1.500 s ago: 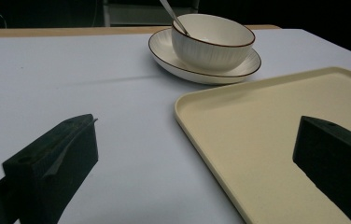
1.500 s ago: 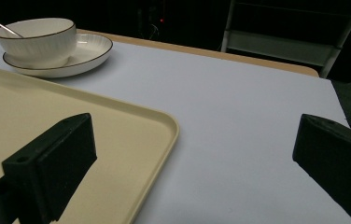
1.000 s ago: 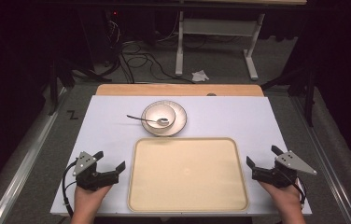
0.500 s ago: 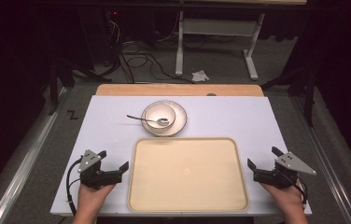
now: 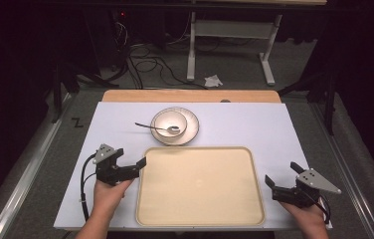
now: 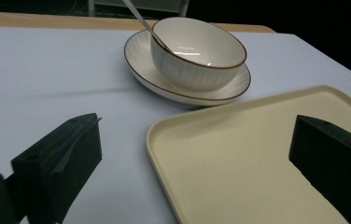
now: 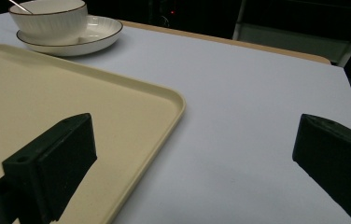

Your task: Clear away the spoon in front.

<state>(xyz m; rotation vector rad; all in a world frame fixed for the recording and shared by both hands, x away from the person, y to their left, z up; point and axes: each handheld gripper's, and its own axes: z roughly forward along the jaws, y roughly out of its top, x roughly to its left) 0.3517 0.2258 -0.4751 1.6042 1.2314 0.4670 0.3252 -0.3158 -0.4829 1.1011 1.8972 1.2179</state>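
A cream tray (image 5: 200, 148) lies empty on the near middle of the white table (image 5: 254, 124). Behind it a white bowl (image 5: 171, 123) stands on a brown-rimmed plate (image 5: 192, 127), and a metal spoon (image 5: 147, 126) rests in the bowl with its handle pointing left. My left gripper (image 5: 131, 158) is open at the tray's left edge, one jaw over the rim. The left gripper view has the tray corner (image 6: 155, 140), the bowl (image 6: 197, 60) and the spoon (image 6: 141, 18) ahead. My right gripper (image 5: 283, 175) is open just right of the tray (image 7: 71, 93), holding nothing.
A wooden strip (image 5: 190, 95) runs along the table's far edge. Beyond it on the dark floor are cables (image 5: 145, 64), a white frame's legs (image 5: 267, 64) and a crumpled paper (image 5: 213, 80). Bare table surface (image 7: 239, 116) lies right of the tray.
My left gripper has moved forward and to the right, up to the tray's left edge. The right gripper has stayed nearly where it was.
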